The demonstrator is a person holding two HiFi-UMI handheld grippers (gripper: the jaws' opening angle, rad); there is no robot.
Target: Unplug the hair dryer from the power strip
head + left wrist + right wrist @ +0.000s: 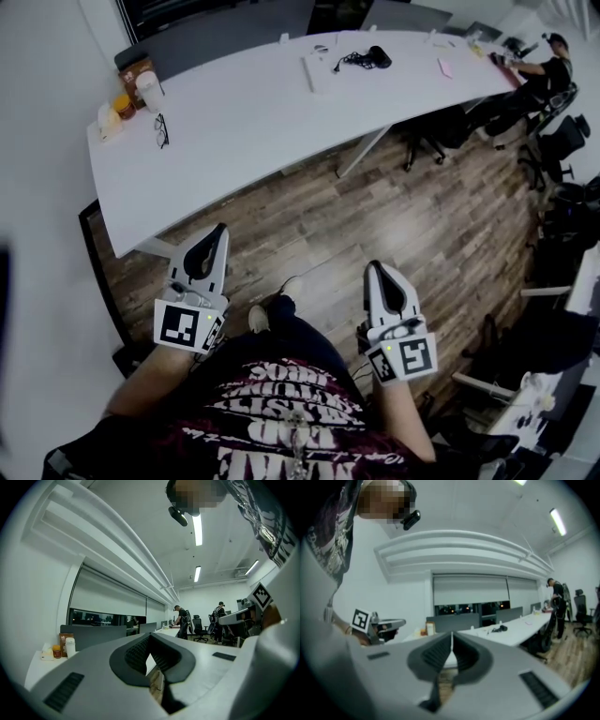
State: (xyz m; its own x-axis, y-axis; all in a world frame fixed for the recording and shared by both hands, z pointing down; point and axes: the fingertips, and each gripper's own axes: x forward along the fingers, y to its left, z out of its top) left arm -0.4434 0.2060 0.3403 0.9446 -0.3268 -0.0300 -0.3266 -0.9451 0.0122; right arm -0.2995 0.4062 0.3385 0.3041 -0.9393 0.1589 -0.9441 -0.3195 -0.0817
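left gripper + right gripper both being held pressed shut, empty | hair dryer sitting far off on table, so no grabbing yet

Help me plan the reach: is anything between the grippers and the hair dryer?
Nothing visible. Left gripper and right gripper are over floor, short of the table; bare tabletop leads to the hair dryer.

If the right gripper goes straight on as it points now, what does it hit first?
Probably the table, at its near edge or the leg under it; the right gripper points that way with only floor between. Depth is unclear.
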